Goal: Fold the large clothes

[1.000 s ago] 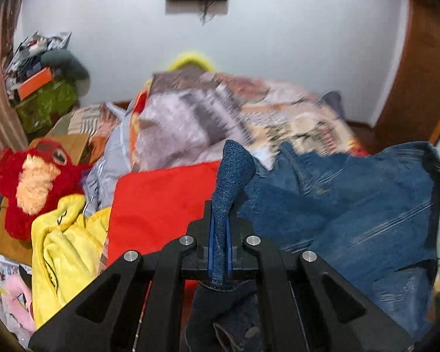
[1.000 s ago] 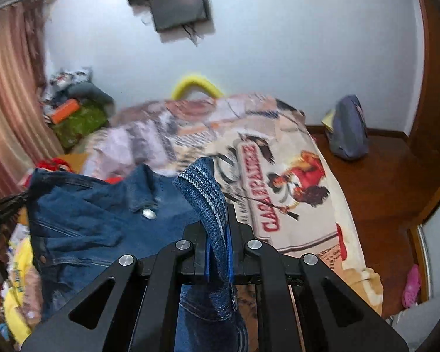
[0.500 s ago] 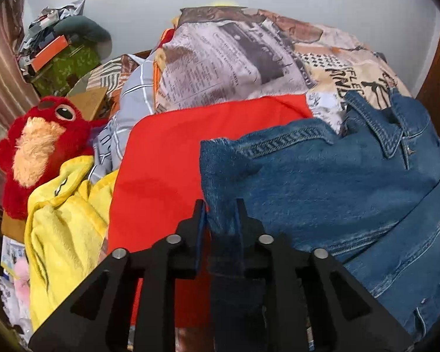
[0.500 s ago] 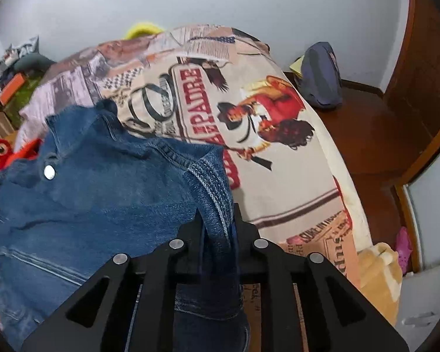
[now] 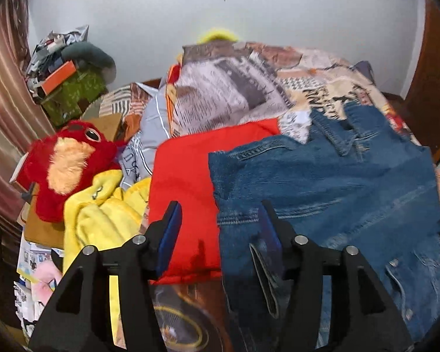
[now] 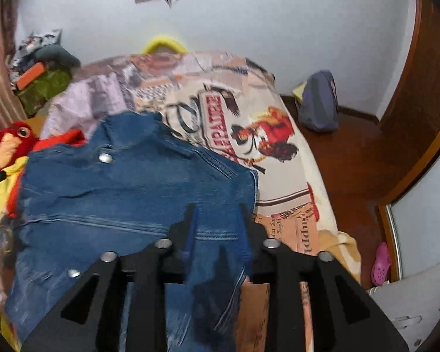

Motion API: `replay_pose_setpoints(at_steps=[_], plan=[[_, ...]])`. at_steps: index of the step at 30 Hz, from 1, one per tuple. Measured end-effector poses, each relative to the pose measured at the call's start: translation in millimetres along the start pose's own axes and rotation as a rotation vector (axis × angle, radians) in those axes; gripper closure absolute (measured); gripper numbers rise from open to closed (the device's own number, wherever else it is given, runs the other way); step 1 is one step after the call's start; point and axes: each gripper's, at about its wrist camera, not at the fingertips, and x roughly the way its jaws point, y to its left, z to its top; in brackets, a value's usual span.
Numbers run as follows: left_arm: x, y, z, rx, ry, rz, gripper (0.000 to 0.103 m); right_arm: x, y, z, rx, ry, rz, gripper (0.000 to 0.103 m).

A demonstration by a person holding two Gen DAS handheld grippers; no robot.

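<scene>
A blue denim jacket [image 5: 331,193] lies spread flat on the bed, collar toward the far wall; it also shows in the right wrist view [image 6: 117,199]. My left gripper [image 5: 220,220] is open over the jacket's left edge, where it meets a red cloth [image 5: 184,182], and holds nothing. My right gripper [image 6: 217,223] is open over the jacket's right lower part, and holds nothing. The jacket's near hem is hidden behind both gripper bodies.
The bed has a printed blanket [image 6: 249,135]. A red plush toy [image 5: 64,164] and a yellow garment [image 5: 102,214] lie at the bed's left side. Boxes and clutter [image 5: 67,82] stand at the far left. A grey bag [image 6: 319,102] sits on the wooden floor at right.
Both grippers held the jacket up by its edges, lowered it flat onto the bed, then opened and let go. The jacket now lies spread out.
</scene>
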Motion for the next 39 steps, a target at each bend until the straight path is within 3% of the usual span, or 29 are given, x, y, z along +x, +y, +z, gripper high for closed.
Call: replay_pose_setpoints(at_steps=[2, 5, 7, 15, 20, 26, 28, 31, 35, 39], plan=[[-20, 2, -3, -0.004, -0.022, -0.013, 0.041, -20, 4, -2, 0.001, -0.032, -0.001, 0.049], [-48, 4, -8, 0.007, -0.051, -0.011, 0.031, -50, 8, -9, 0.004, -0.074, -0.023, 0.035], [-64, 5, -14, 0.011, -0.067, -0.019, 0.028, -62, 11, -14, -0.001, -0.08, -0.036, 0.031], [-92, 15, -63, 0.014, -0.033, -0.074, 0.022, -86, 21, -44, -0.04, -0.055, -0.022, 0.031], [-72, 22, -106, -0.02, 0.078, -0.108, 0.022, -75, 17, -75, -0.026, 0.028, 0.005, 0.031], [-35, 33, -153, -0.096, 0.237, -0.257, 0.022, -51, 8, -113, 0.021, 0.157, 0.038, 0.031], [-23, 34, -165, -0.1, 0.293, -0.263, 0.022, -44, 5, -124, 0.043, 0.195, 0.066, 0.031], [-11, 37, -180, -0.14, 0.337, -0.297, 0.022, -31, -3, -140, 0.077, 0.247, 0.082, 0.031], [4, 31, -200, -0.211, 0.402, -0.396, 0.022, -14, -13, -161, 0.148, 0.318, 0.118, 0.031], [11, 12, -210, -0.161, 0.405, -0.378, 0.022, 5, -20, -177, 0.25, 0.366, 0.181, 0.031]])
